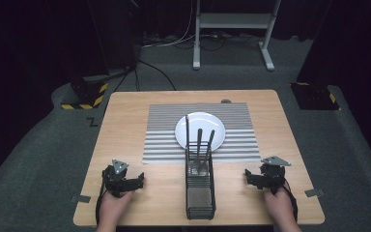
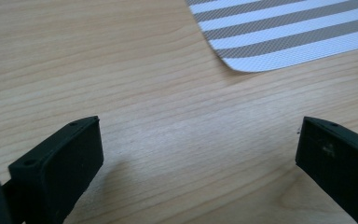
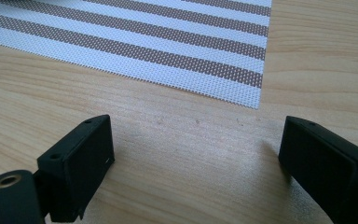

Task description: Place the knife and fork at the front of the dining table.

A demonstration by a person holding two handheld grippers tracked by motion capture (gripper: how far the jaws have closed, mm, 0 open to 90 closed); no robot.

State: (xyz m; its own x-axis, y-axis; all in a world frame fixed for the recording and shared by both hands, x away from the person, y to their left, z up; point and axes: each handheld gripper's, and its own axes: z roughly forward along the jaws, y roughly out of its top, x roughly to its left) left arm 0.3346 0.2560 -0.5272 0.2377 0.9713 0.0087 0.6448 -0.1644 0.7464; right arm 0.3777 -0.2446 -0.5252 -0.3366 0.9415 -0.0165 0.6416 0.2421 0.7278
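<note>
My left gripper point(image 1: 131, 182) and right gripper point(image 1: 254, 178) rest on the wooden table point(image 1: 125, 140), jaws spread wide, empty. Between them a black wire caddy point(image 1: 200, 186) runs lengthwise away from me, its three dark utensil handles point(image 1: 199, 142) leaning toward the white plate point(image 1: 200, 126) on the striped placemat point(image 1: 164, 130). I can read no writing.

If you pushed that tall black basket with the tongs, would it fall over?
Probably, if pushed high: the wire caddy looks tall and narrow. The utensils standing at its far end could rattle or shift. It seems light, so a low push would likely just slide it across the wooden table.
</note>
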